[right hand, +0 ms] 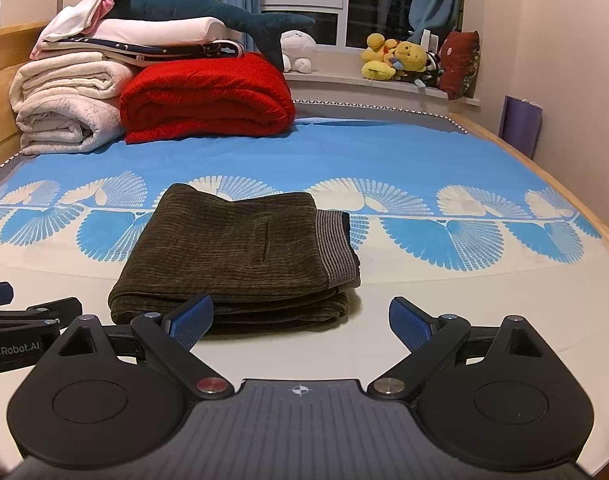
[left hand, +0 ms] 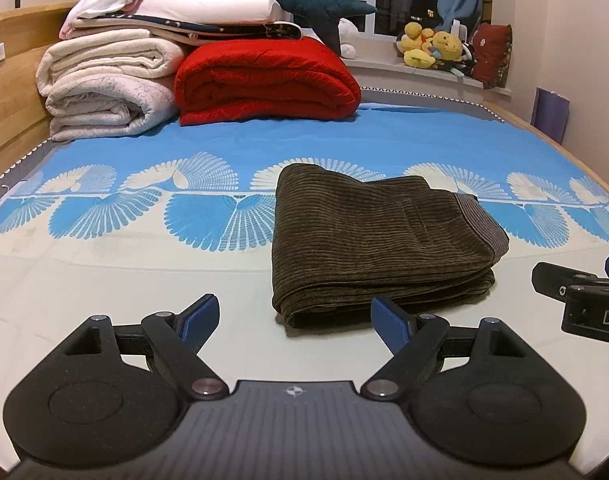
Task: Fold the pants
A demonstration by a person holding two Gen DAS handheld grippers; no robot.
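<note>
Seeing the pants (left hand: 380, 240) folded into a compact brown corduroy stack on the bed (left hand: 144, 280), ribbed waistband on the right side. Left hand-held gripper (left hand: 294, 320): jaws spread wide, nothing between them, pants just ahead and off toward its right finger. Right hand-held gripper (right hand: 300, 320): also wide, nothing held, pants (right hand: 240, 248) just ahead, stack's near edge right by its left finger (right hand: 190, 320). I can't tell if that finger touches the fabric. Both sit side by side at the bed's near edge.
</note>
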